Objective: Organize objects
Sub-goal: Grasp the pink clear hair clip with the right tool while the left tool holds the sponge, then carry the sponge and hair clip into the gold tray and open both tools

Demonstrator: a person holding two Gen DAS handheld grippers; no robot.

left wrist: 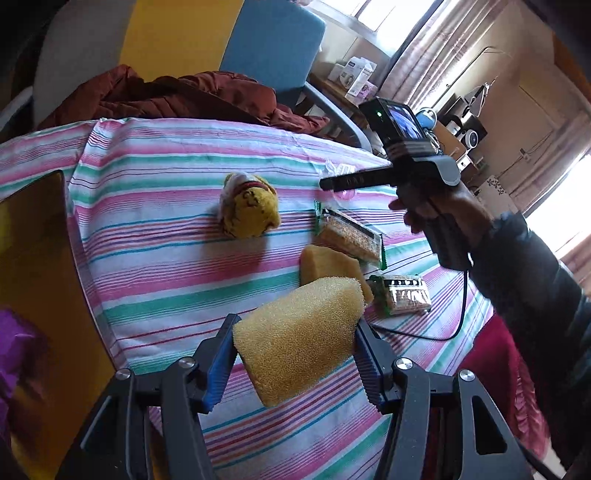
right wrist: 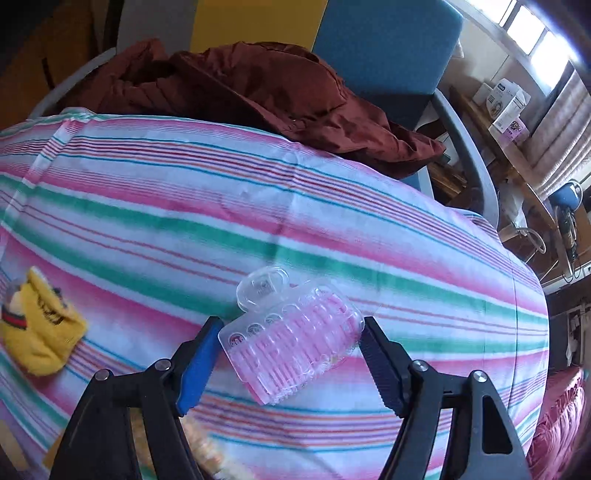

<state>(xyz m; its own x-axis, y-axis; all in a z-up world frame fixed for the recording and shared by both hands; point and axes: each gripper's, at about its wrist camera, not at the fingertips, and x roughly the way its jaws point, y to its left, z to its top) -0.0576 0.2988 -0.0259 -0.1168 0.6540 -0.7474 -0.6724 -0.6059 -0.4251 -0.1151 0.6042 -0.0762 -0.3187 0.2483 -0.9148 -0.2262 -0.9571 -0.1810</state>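
Window (left wrist: 388, 14) glare upper right; fisheye-bent edges, slight blur.

— What lay beyond the far edge of the pink, green and white striped cloth (right wrist: 258, 206)?

— A crumpled rust-brown quilted jacket (right wrist: 258, 85) was heaped right against that edge. Behind the jacket stood a chair with a blue padded back (right wrist: 384, 40) and a grey curved armrest (right wrist: 469, 147).

— And to the right of the cloth?

— A brown wooden desk (right wrist: 517, 166) stood past the armrest, with white and purple cardboard boxes (right wrist: 508, 107) on it. Further right along it was a blue desk lamp (right wrist: 565, 199). Pale striped curtains (left wrist: 436, 55) hung beside a bright window (left wrist: 384, 14) above the boxes.

— Anything left of the cloth?

— A bare yellow-brown wooden surface (left wrist: 33, 258) showed just beside its left edge.
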